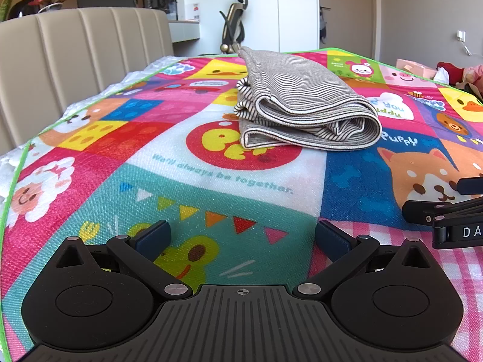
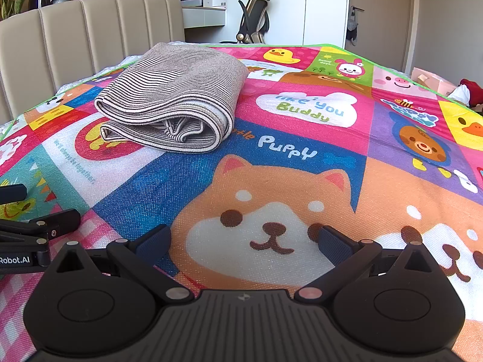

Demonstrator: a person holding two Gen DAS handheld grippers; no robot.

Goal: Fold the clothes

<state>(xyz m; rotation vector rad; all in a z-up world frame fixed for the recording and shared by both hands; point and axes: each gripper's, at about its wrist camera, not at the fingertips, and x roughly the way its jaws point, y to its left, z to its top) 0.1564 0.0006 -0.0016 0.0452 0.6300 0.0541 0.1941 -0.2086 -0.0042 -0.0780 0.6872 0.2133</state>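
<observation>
Left tongs [image 1: 241,236] and right tongs [image 2: 244,239] both gape wide, holding nothing, low over the cartoon play mat [image 2: 302,181]. The folded striped garment [image 1: 305,111] lies on the mat well ahead, at frame center in the left view, upper left in the right view.

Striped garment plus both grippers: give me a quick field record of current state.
garment: grey striped garment, folded into a compact stack, lying on the mat
surface: colourful cartoon play mat spread over a bed
left gripper: jaws wide open, holding nothing, short of the garment
right gripper: jaws wide open, holding nothing, over the puppy print
contact: neither gripper touches the garment
background: beige headboard, office chair
fold status: looks finished
</observation>
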